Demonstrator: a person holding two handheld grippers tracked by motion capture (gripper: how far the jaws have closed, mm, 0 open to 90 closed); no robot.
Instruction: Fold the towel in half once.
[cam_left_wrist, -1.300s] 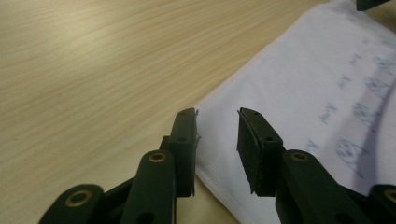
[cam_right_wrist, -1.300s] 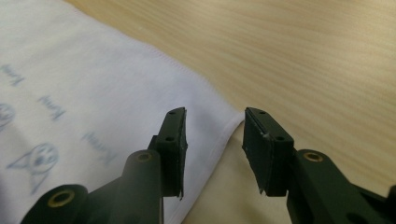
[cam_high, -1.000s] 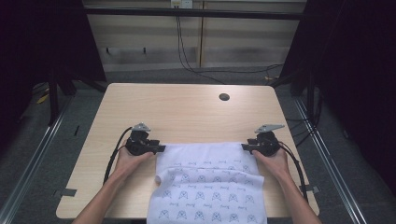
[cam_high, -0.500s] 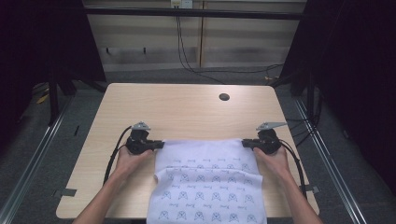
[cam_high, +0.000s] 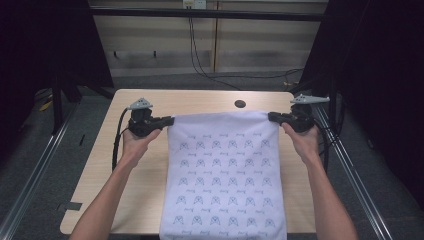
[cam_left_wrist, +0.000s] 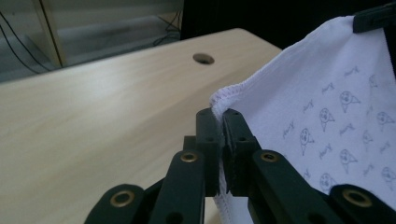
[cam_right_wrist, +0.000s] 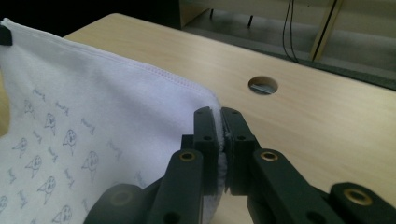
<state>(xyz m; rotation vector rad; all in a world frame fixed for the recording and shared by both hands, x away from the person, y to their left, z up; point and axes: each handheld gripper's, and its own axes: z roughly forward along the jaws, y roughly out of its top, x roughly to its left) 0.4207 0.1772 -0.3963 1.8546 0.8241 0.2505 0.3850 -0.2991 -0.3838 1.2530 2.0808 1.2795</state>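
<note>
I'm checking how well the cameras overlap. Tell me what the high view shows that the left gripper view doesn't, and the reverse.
High view alone: both forearms, the left gripper and right gripper stretching the cloth's far edge between them, the cloth hanging off the table's near edge. Left gripper view alone: its black pads pinching the cloth's stitched corner. Both: the patterned white cloth, the wooden tabletop and its round hole.

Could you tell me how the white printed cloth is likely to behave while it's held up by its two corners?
The cloth is probably floppy: it drapes from the left gripper and right gripper. It seems light, since small corner pinches hold it. Its top edge sags slightly, so it would likely fold if the grippers came together.
</note>
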